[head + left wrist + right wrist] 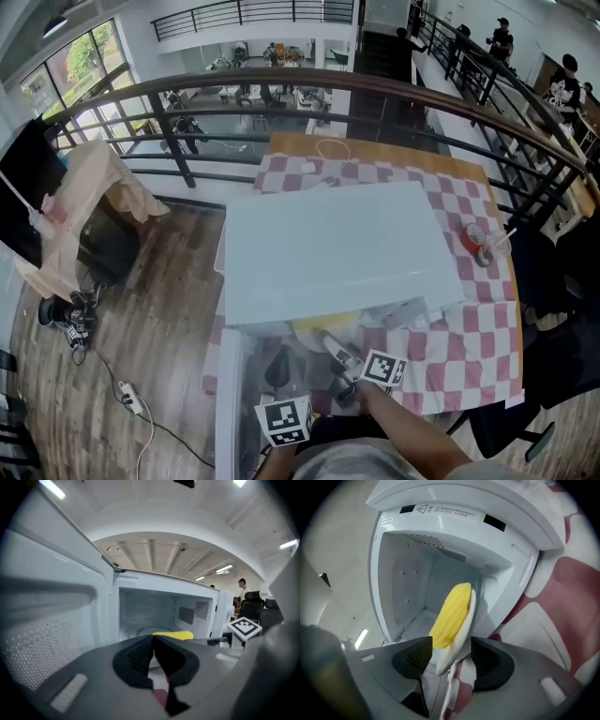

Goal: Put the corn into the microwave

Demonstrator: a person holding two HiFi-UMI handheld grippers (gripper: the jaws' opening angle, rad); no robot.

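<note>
Microwave [337, 248]: smooth white casing, slight gloss.
Corn [451, 616]: yellow, ribbed, matt.
Dish [463, 632]: smooth white.
Tablecloth [469, 352]: checked red-and-white fabric, matt.
Desk [394, 155], far edge: bare wood.
Floor [159, 309]: wood planks.
Right hand-held gripper [449, 656]: matt grey plastic with textured black pads [417, 656].

The corn [451, 616] is a yellow cob with neat ridged rows of kernels, lying lengthwise on a pale oval plate [461, 639] at the mouth of the microwave [412, 588]. The microwave is white with a flat top, and its door [47, 639] is swung wide open. Its bare white cavity has vent holes in the walls.
</note>
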